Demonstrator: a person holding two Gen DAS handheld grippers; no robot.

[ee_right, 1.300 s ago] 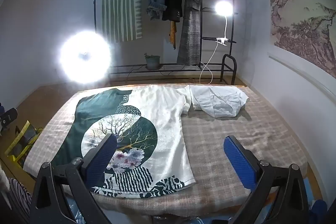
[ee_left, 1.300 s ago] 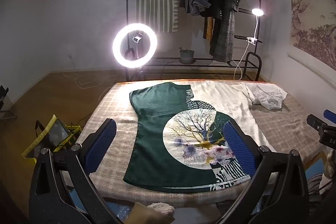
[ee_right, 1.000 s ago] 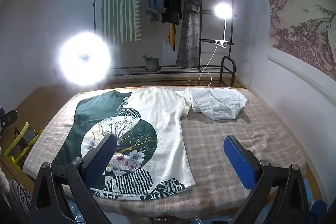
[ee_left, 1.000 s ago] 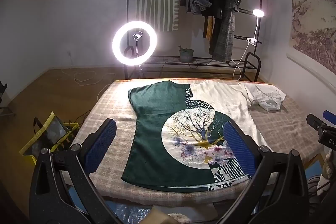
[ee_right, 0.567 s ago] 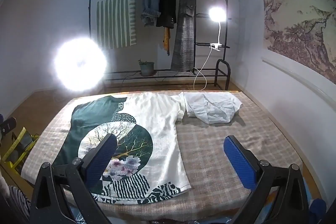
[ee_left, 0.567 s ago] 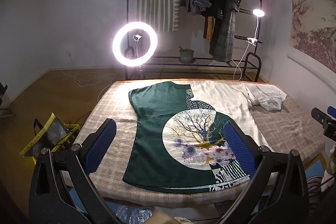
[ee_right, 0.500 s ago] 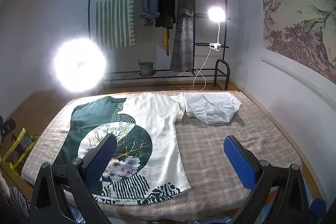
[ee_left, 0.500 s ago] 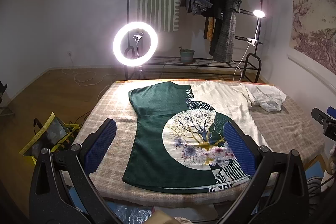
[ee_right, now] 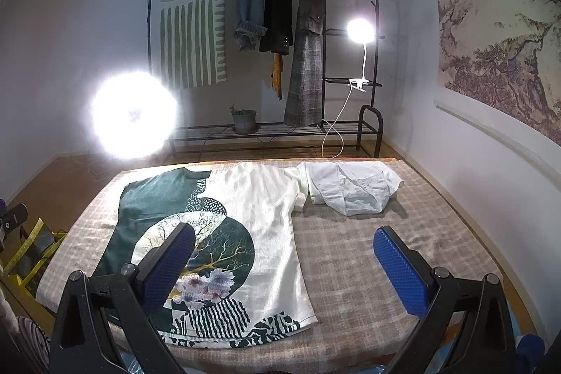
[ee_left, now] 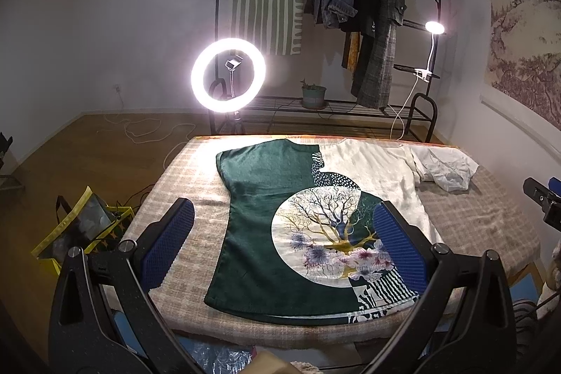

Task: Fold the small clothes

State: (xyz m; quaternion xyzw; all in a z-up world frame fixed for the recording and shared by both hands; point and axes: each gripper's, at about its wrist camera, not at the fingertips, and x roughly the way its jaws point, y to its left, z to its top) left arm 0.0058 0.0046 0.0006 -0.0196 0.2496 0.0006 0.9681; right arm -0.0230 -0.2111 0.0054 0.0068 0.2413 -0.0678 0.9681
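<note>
A green and cream T-shirt (ee_left: 298,219) with a round tree print lies flat on the checked table (ee_left: 182,184), hem toward me. It also shows in the right wrist view (ee_right: 245,219). A folded white garment (ee_left: 445,165) lies at the table's far right, touching the shirt's sleeve; the right wrist view (ee_right: 354,186) shows it too. My left gripper (ee_left: 284,244) is open and empty, held above the table's near edge over the shirt's lower part. My right gripper (ee_right: 284,265) is open and empty, above the shirt's right hem.
A ring light (ee_left: 228,74) stands behind the table's far left. A black clothes rack (ee_left: 350,23) with hanging coats and a clip lamp (ee_left: 434,28) stands at the back wall. A yellow-trimmed bag (ee_left: 80,226) sits on the floor to the left.
Both grippers have stayed open and drifted only slightly; the right wrist view has shifted a little so the shirt sits a bit lower left. The clothes have not moved.
</note>
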